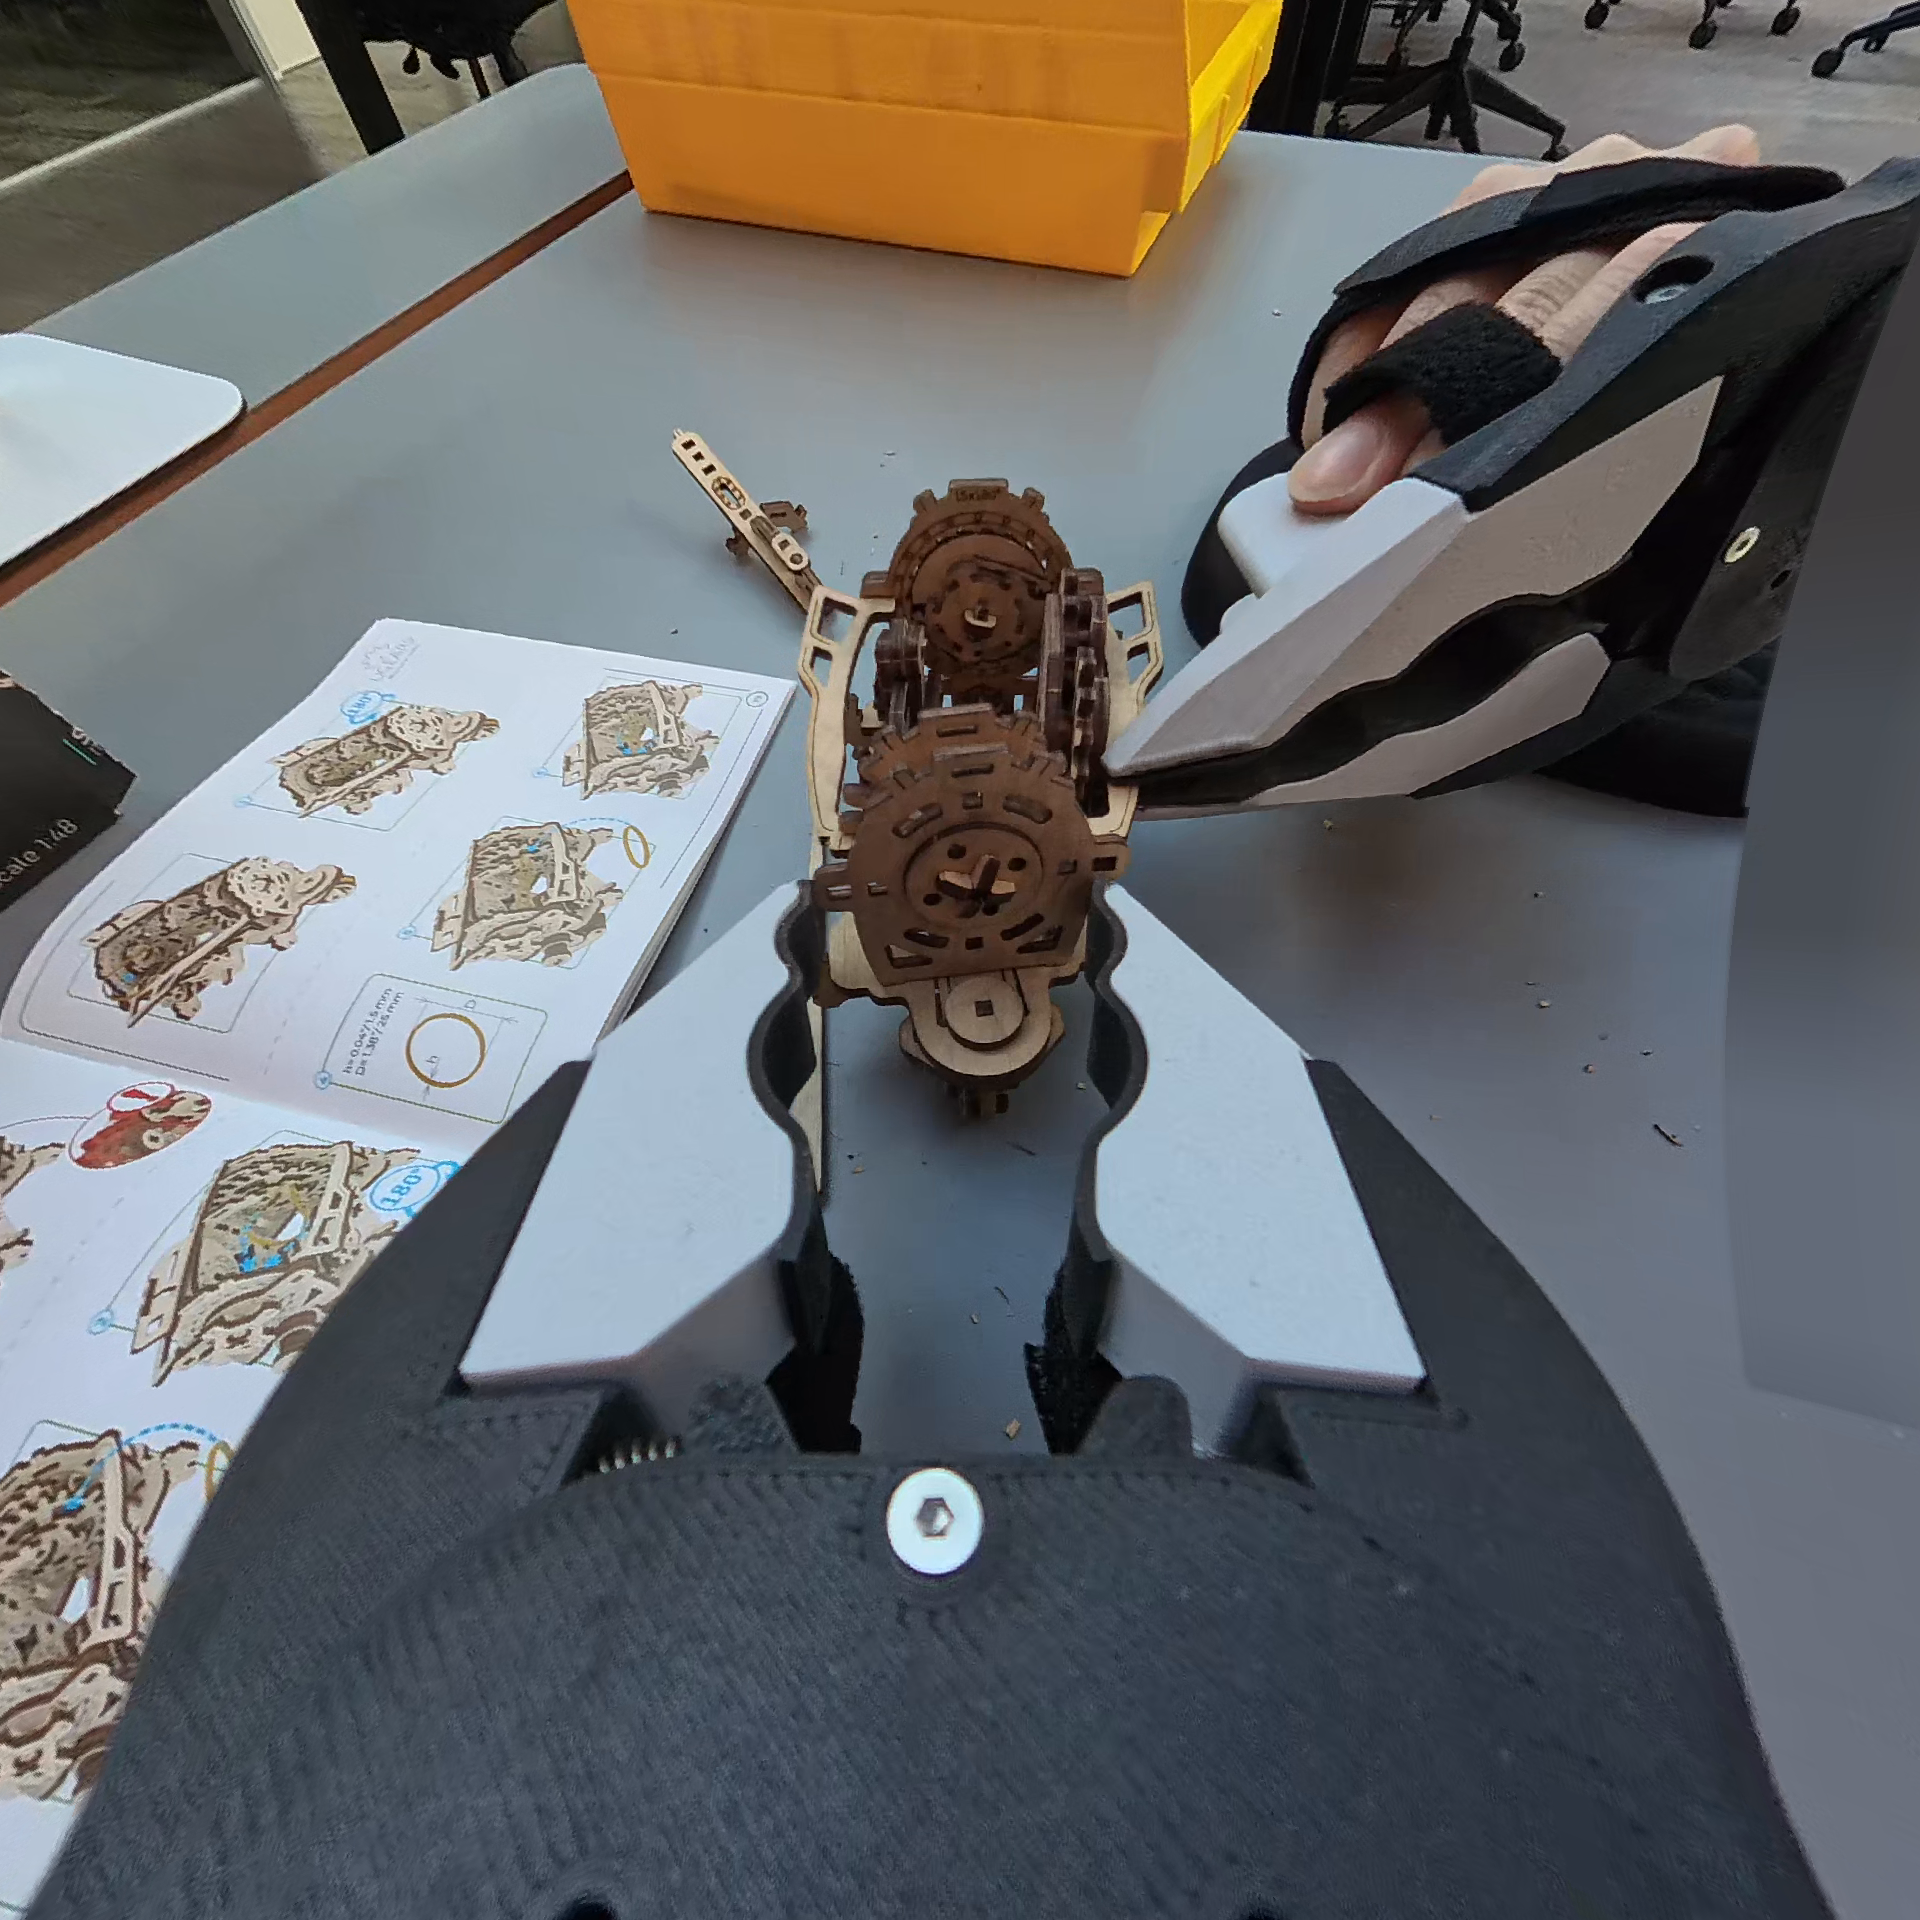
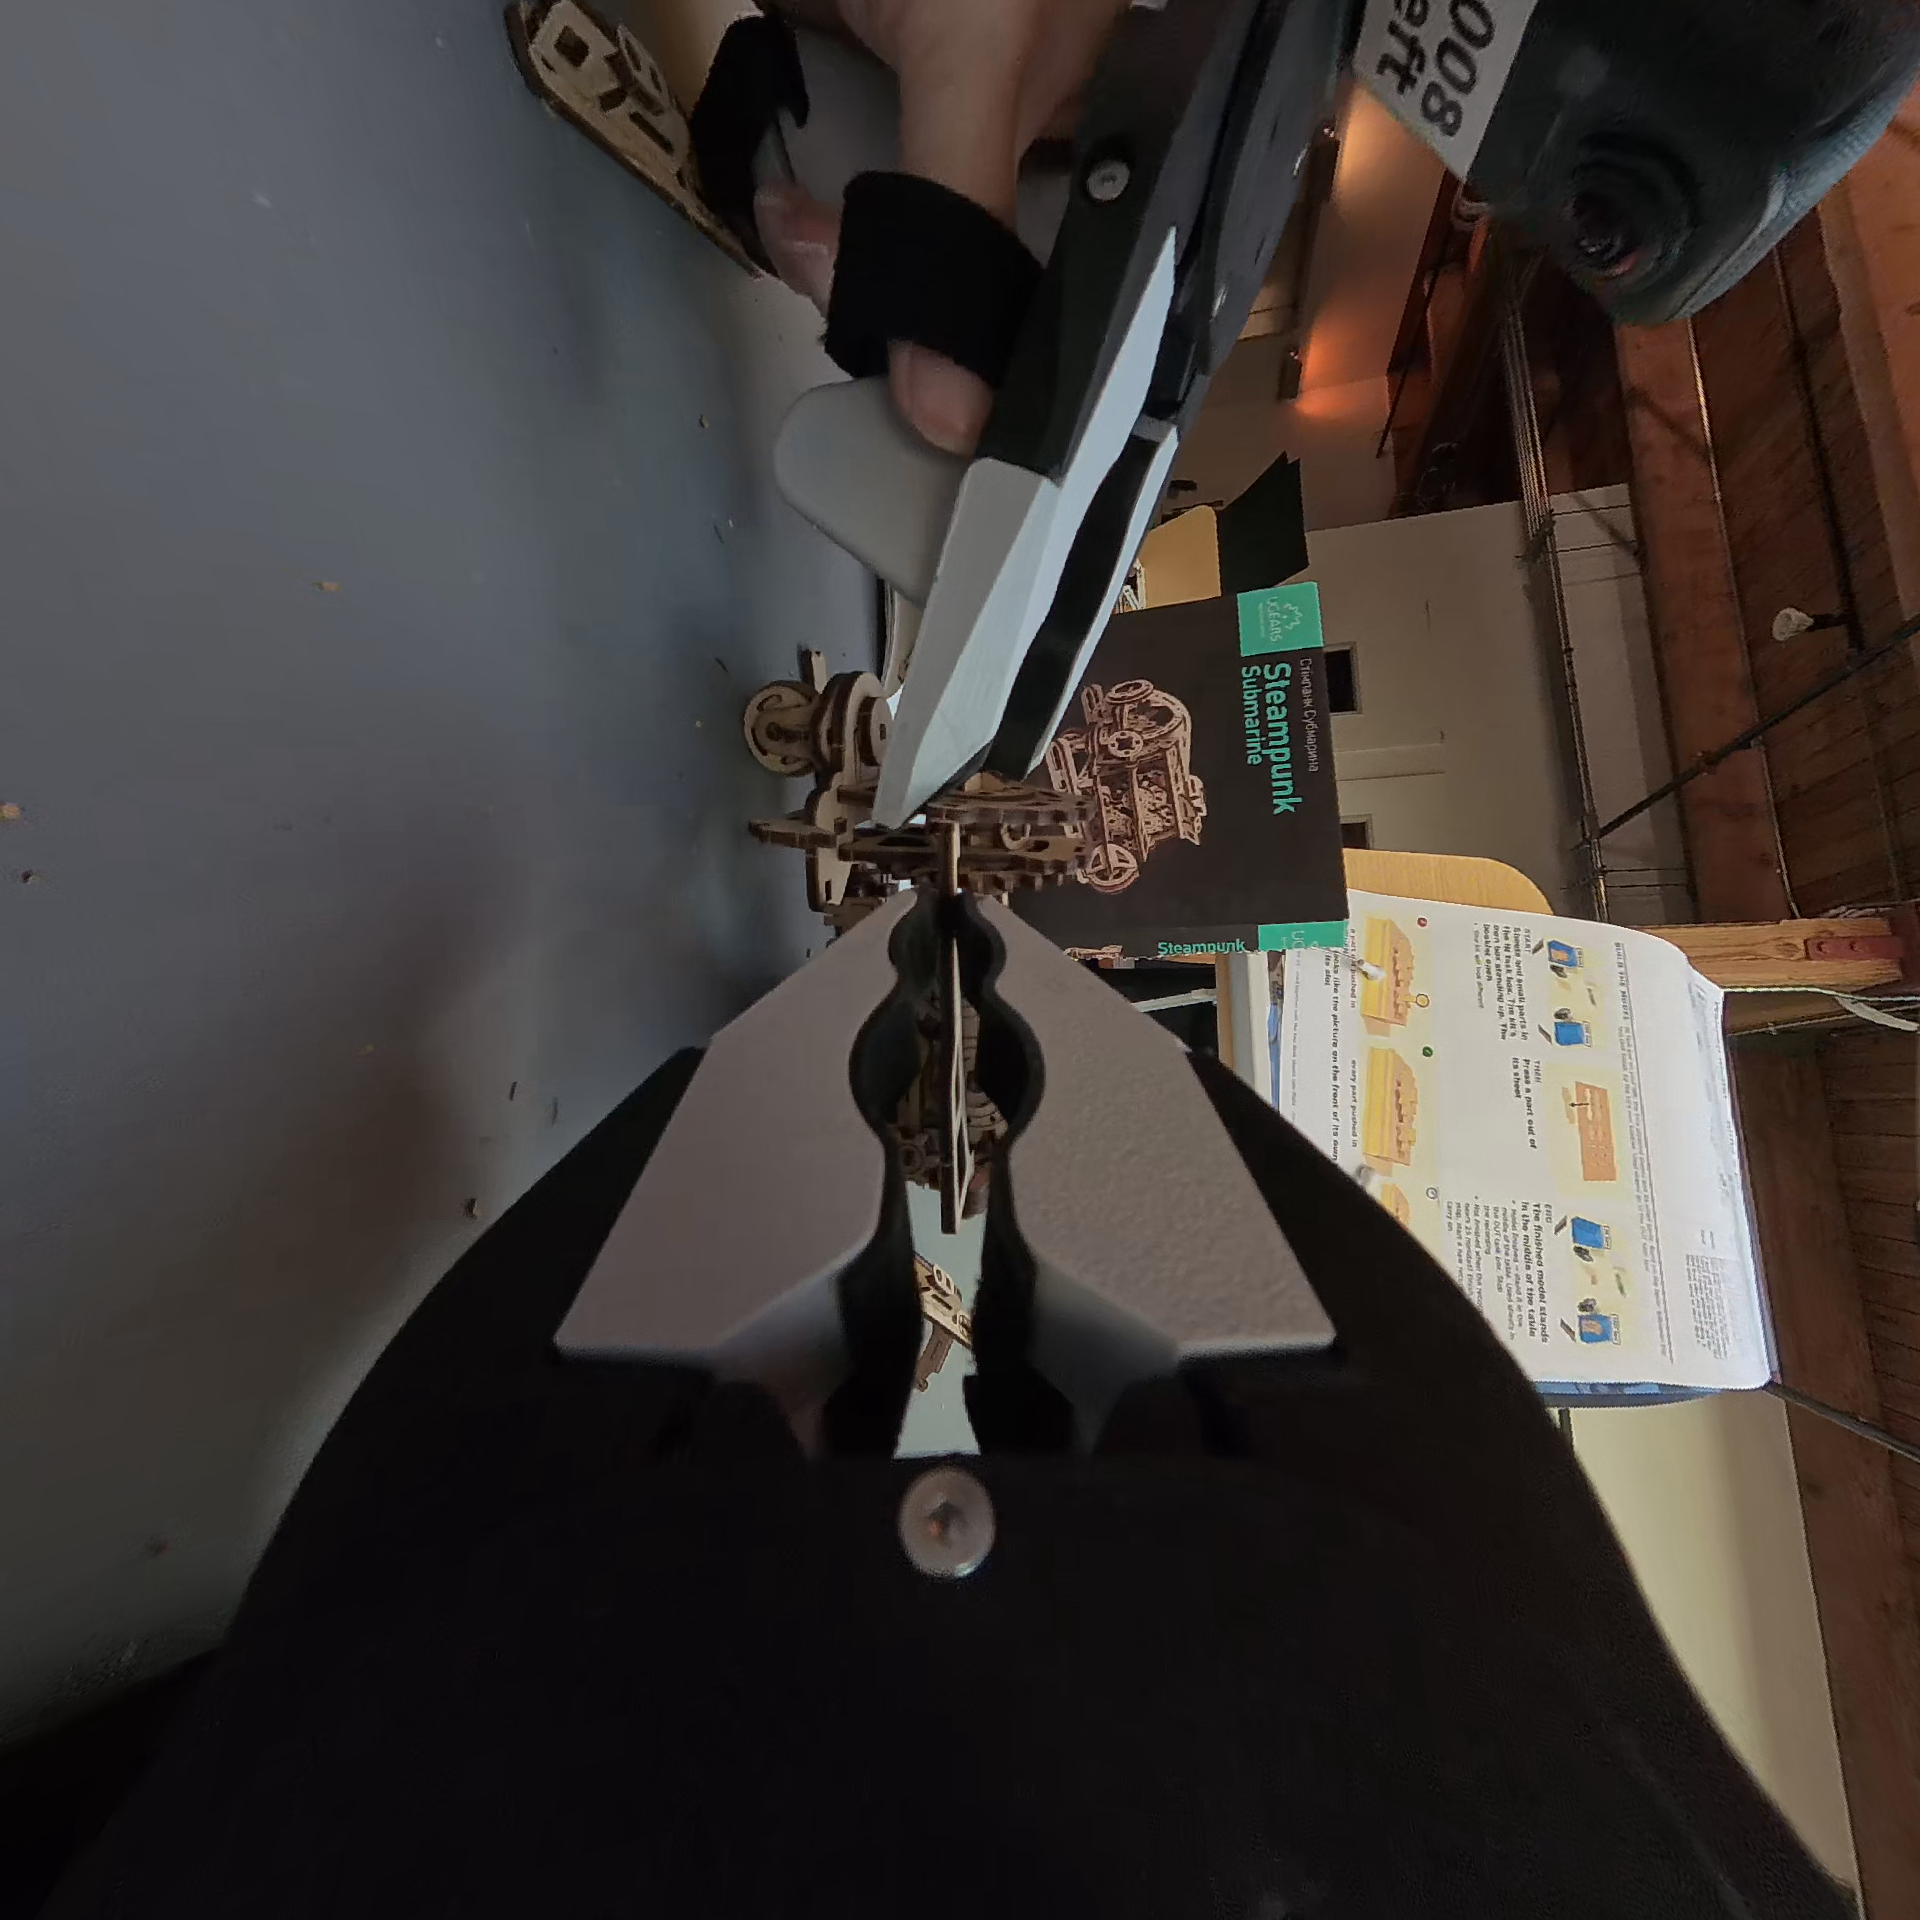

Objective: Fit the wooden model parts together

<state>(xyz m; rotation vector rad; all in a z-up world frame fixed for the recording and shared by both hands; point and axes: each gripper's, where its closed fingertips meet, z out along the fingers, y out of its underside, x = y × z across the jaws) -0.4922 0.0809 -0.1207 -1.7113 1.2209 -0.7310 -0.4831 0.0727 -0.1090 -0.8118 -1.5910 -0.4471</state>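
Observation:
A brown and light wooden gear model stands on the grey table. My left gripper is shut on its near end, one fingertip on each side of the base. My right gripper comes in from the right and is shut on the light side frame on the model's right. In the right wrist view my right gripper pinches that thin plate edge-on, and the left gripper's fingers reach down onto the model. A loose wooden strip lies behind the model.
An open instruction booklet lies left of the model. A yellow bin stands at the back. A black box and a printed sheet are at the left side. A white pad is far left. Wood crumbs dot the table. Less than 4 cm separates the two grippers' tips.

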